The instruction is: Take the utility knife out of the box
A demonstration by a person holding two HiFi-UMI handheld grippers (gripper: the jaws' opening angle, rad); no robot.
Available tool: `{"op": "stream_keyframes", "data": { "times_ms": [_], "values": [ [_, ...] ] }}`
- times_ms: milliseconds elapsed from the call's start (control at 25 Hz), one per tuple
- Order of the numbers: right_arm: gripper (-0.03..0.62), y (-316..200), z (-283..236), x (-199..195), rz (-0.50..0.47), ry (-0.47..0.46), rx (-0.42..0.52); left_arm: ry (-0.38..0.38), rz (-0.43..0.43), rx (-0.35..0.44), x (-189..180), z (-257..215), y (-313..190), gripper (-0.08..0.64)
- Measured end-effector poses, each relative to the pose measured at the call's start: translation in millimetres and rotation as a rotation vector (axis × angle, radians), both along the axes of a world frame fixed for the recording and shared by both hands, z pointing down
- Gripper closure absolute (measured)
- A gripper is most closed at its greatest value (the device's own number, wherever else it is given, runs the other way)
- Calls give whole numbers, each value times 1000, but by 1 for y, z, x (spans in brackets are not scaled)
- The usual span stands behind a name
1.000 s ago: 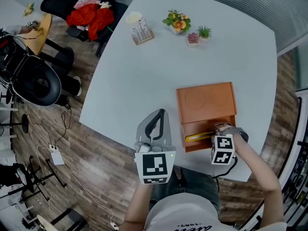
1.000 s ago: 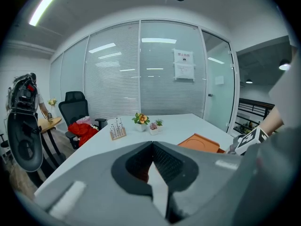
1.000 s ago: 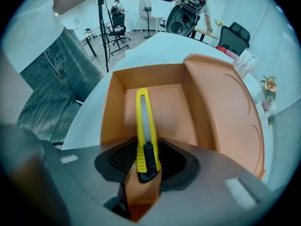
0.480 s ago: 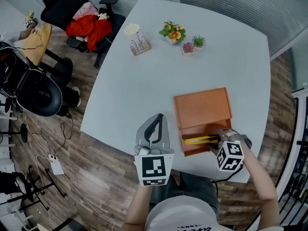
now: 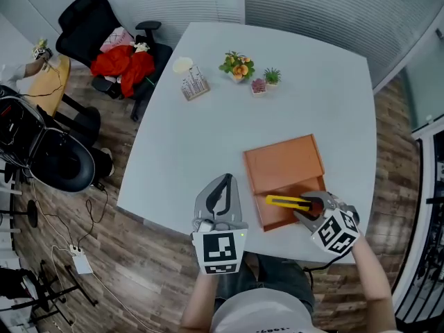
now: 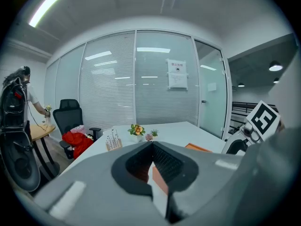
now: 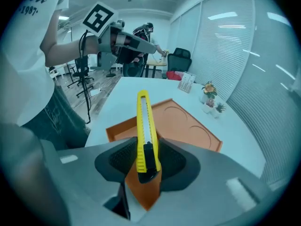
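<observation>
So, head view: right tongs (image 5: 310,208) clamped on black end of yellow utility knife (image 5: 283,201), over open front of orange box (image 5: 284,175) on white surface (image 5: 208,116). Left gripper view: left tongs (image 6: 151,145) pinched together, empty. Right gripper view: knife pointing straight ahead above box.

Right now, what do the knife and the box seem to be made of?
Knife: probably plastic, with a glossy yellow body and a black slider. Box: likely moulded plastic, matte orange, with curved grooves pressed into its top; painted wood cannot be excluded.
</observation>
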State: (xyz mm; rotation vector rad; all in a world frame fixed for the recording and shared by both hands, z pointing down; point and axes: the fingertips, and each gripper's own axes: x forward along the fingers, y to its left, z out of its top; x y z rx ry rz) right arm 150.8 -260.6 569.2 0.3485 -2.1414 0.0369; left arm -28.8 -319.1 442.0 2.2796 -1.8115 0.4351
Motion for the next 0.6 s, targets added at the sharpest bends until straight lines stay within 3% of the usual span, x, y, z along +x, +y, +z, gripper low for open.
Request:
{"op": "stream_keyframes", "data": {
  "times_ms": [600],
  "values": [
    [422, -51, -95, -1, 475, -348, 196, 7, 34, 85, -4, -34, 1, 560]
  ]
}}
